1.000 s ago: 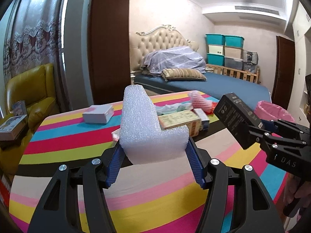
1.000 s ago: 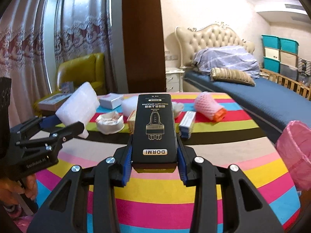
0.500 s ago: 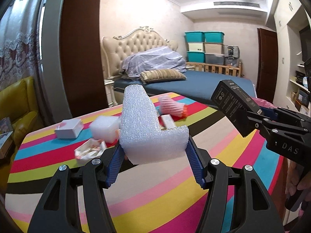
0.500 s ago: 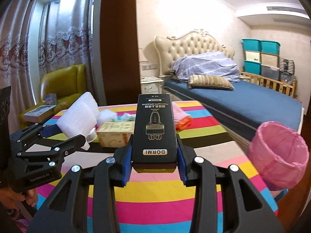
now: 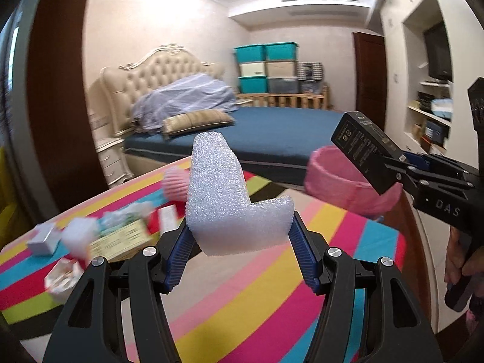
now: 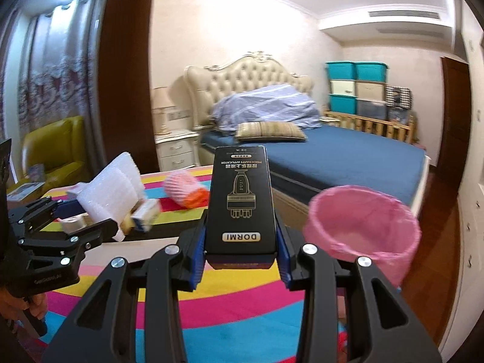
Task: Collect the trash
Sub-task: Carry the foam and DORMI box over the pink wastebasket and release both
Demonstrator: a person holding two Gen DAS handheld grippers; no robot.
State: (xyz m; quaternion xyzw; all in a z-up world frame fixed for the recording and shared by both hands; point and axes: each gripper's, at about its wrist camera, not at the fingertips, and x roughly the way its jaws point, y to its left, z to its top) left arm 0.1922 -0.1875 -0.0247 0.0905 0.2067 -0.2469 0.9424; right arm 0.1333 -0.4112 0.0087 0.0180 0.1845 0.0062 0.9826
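Note:
My left gripper [image 5: 239, 242] is shut on a white L-shaped foam block [image 5: 230, 202], held up above the striped table [image 5: 272, 296]. My right gripper [image 6: 239, 251] is shut on a black DORMI box [image 6: 240, 202], which also shows at the right of the left wrist view as the black box [image 5: 363, 157]. A bin lined with a pink bag [image 6: 363, 227] stands off the table's far right corner, ahead and right of the box. In the right wrist view the foam block [image 6: 112, 190] hangs at the left in the left gripper [image 6: 75, 224].
More litter lies on the table's far left: a pink foam net [image 6: 184, 189], small cartons [image 5: 121, 239], a white box [image 5: 42, 237] and a crumpled wrapper [image 5: 63, 275]. Beyond the table are a bed [image 6: 332, 157], a nightstand [image 6: 175, 148] and a yellow armchair [image 6: 57, 148].
Both grippers have swung to the right with their loads still held. The pink bin has come into view ahead, and the table litter has slid off to the left.

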